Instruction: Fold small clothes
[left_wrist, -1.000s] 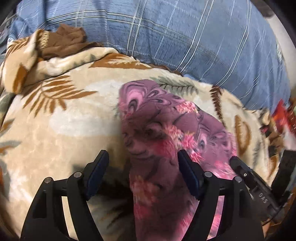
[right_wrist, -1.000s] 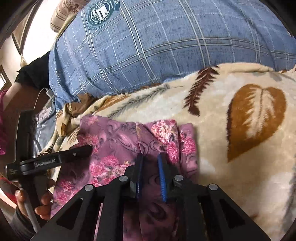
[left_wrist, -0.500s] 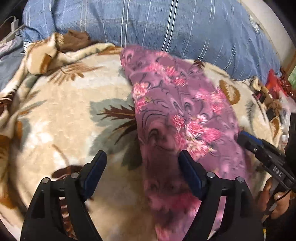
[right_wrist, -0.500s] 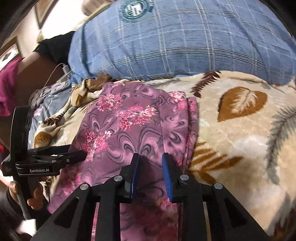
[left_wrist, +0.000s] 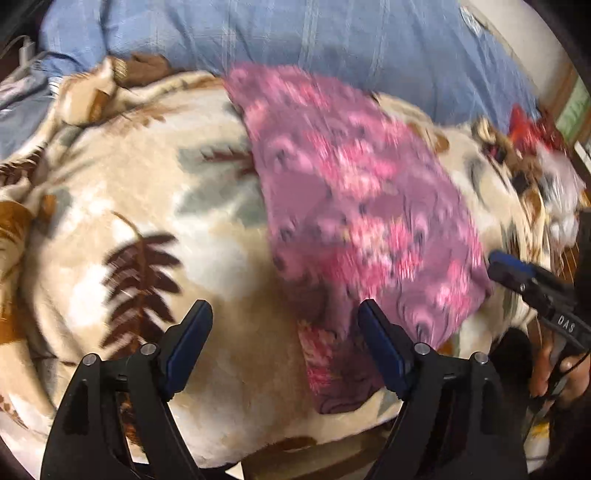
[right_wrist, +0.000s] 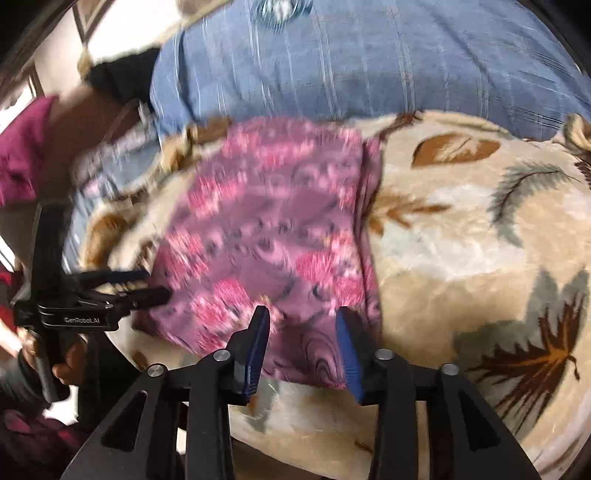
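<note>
A purple garment with pink flowers (left_wrist: 362, 206) lies flat on the cream leaf-print blanket (left_wrist: 140, 206); it also shows in the right wrist view (right_wrist: 266, 236). My left gripper (left_wrist: 284, 336) is open and empty, just left of the garment's near corner. My right gripper (right_wrist: 303, 336) is open at the garment's near edge, its jaws apart over the cloth. The right gripper's fingers (left_wrist: 517, 273) show at the garment's right edge in the left wrist view. The left gripper (right_wrist: 136, 286) shows at the garment's left edge in the right wrist view. Both views are blurred.
A blue plaid pillow (left_wrist: 295, 40) lies behind the garment, also in the right wrist view (right_wrist: 351, 62). Red and white items (left_wrist: 535, 140) sit at the far right of the bed. The blanket (right_wrist: 480, 240) extends right of the garment.
The right gripper has opened and let go of the garment. Both grippers have pulled back toward the near edge, and the garment now lies spread flat.
</note>
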